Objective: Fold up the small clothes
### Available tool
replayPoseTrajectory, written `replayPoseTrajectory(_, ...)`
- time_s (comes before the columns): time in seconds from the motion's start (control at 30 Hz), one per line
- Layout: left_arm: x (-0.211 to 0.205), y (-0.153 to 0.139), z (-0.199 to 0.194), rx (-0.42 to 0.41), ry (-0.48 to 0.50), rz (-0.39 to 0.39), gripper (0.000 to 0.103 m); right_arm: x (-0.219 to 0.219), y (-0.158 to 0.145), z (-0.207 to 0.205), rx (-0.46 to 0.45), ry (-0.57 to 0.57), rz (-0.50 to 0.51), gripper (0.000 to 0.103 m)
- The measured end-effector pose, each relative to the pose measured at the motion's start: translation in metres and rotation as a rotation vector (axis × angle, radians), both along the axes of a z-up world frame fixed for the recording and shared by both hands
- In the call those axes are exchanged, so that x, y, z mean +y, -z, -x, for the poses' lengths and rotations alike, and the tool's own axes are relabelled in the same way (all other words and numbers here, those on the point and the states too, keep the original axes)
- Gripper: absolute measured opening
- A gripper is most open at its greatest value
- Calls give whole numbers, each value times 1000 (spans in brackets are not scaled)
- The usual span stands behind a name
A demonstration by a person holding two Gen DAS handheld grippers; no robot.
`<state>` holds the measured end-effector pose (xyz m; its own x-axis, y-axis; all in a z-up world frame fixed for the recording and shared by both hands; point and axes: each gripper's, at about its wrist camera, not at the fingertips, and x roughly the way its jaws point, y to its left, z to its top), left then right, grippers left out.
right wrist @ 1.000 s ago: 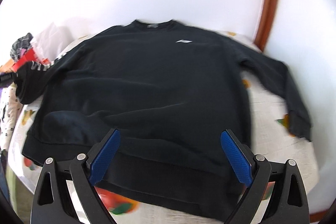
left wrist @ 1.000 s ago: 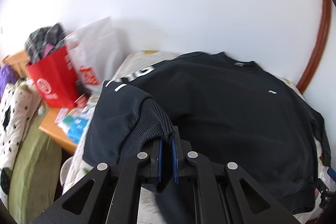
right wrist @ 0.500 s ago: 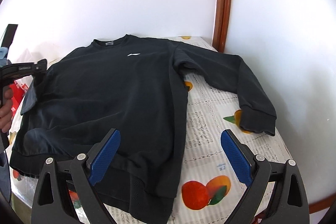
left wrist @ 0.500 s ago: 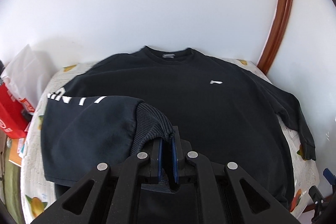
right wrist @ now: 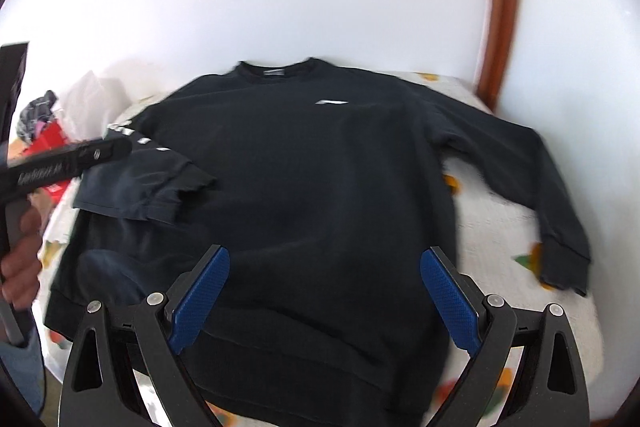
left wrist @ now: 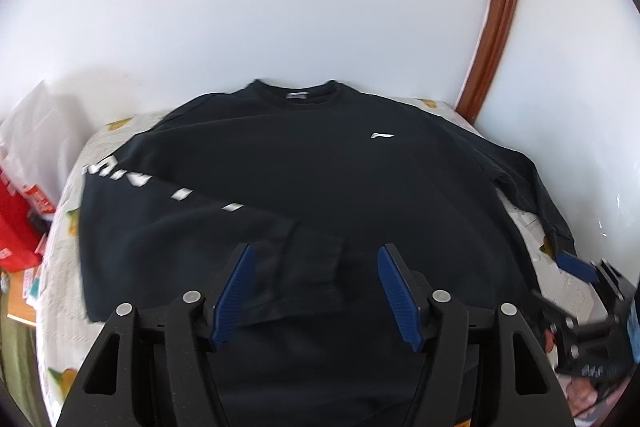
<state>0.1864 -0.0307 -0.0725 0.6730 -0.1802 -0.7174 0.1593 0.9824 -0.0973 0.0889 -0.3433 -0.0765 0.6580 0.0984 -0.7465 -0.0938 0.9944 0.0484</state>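
A black sweatshirt lies flat, front up, on a table with a fruit-print cloth; it also shows in the right wrist view. Its left sleeve, with white lettering, is folded across the body, the ribbed cuff lying between my left fingers. My left gripper is open and empty just above that cuff. The other sleeve lies stretched out to the right. My right gripper is open and empty above the sweatshirt's lower hem.
A white wall and a brown wooden door frame stand behind the table. A red bag and a white plastic bag sit off the table's left side. The left gripper's handle and the hand show at left.
My left gripper carried the sleeve cuff rightward over the body, then opened and let it go. My right gripper swung back left to face the sweatshirt's middle, still open.
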Motion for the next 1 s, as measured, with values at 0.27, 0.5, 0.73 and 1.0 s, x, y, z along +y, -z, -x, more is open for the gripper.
replayPoseTrajectory(0.27, 102, 55, 30, 138, -206, -63, 66, 91, 22, -49, 69, -160, -11, 74)
replayPoseTrajectory(0.5, 137, 102, 61, 237, -235, -22, 66, 77, 47, -24, 65, -73, 155, 74)
replayPoseTrajectory(0.73, 132, 106, 87, 235, -142, 86, 66, -9, 48, 20, 75, 114, 236, 75)
replayPoseTrajectory(1.0, 111, 109, 116, 239, -121, 49, 66, -52, 69, 57, 142, 159, 92, 76)
